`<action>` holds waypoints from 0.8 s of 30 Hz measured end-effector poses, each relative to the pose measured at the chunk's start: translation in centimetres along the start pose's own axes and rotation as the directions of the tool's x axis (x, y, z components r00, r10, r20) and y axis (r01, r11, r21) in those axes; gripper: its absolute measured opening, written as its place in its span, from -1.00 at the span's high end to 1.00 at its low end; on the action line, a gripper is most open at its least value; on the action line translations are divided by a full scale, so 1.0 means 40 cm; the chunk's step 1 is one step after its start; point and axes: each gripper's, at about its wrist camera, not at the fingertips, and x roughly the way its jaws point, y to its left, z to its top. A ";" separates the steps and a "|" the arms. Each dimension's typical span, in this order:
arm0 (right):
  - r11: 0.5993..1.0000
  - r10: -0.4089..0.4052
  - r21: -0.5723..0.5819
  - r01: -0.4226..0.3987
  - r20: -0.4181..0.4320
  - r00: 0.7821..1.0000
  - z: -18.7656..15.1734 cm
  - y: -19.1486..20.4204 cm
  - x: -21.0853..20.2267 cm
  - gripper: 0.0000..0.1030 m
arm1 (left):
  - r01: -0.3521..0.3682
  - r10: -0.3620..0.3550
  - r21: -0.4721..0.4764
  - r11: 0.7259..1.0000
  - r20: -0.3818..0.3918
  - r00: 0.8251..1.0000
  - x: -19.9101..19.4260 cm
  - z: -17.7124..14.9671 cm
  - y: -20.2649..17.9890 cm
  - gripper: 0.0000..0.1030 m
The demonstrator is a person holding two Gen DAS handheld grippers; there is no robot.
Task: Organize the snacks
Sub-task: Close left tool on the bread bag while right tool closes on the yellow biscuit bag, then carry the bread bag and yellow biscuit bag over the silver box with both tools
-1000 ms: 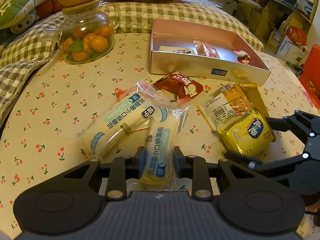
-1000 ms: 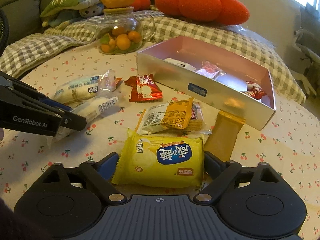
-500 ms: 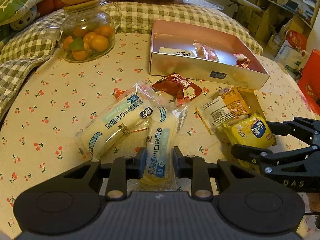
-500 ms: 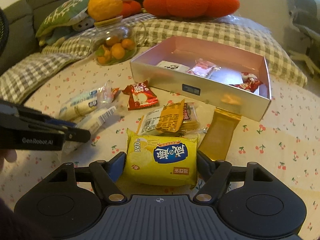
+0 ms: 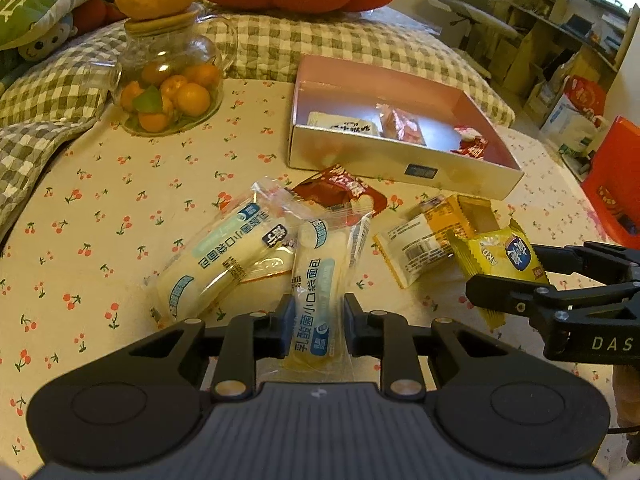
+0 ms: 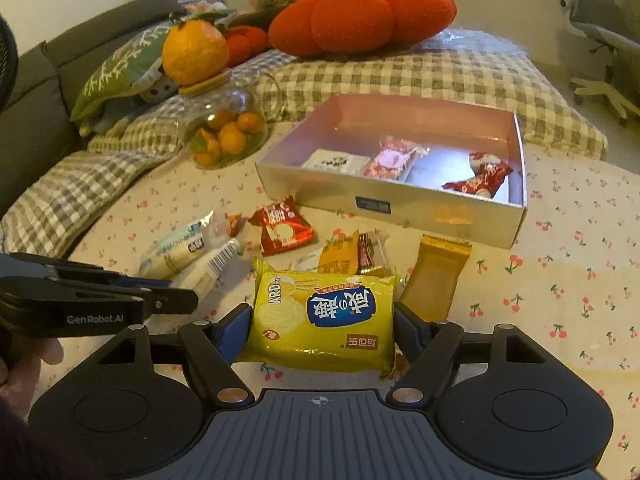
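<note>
Though glare blurs labels, box (image 6: pixel 404 209) (open-topped) holds seemingly four snacks (image 6: pixel 387 159).

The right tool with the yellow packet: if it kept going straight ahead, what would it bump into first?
Probably the orange-and-white snack packet lying just beyond the yellow cracker packet held in the right tool. The open box lies further on. Depth is hard to judge.

Open cloth (image 6: pixel 560 280) right of box (image 6: pixel 400 210); loose packets (image 6: pixel 284 230) crowding its front wall; jar (image 6: pixel 224 128) blocking far left.
</note>
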 end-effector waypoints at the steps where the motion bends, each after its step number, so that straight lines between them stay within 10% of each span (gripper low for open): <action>1: 1.000 0.002 0.006 -0.002 0.002 1.000 0.003 -0.002 -0.002 -0.46 | 0.002 -0.002 0.000 1.000 0.002 1.000 -0.001 0.001 -0.001 0.56; 24: 0.983 -0.017 0.182 0.001 0.088 0.996 0.089 -0.107 -0.039 -0.46 | 0.036 -0.034 -0.034 0.999 0.065 0.997 -0.017 0.085 -0.038 0.57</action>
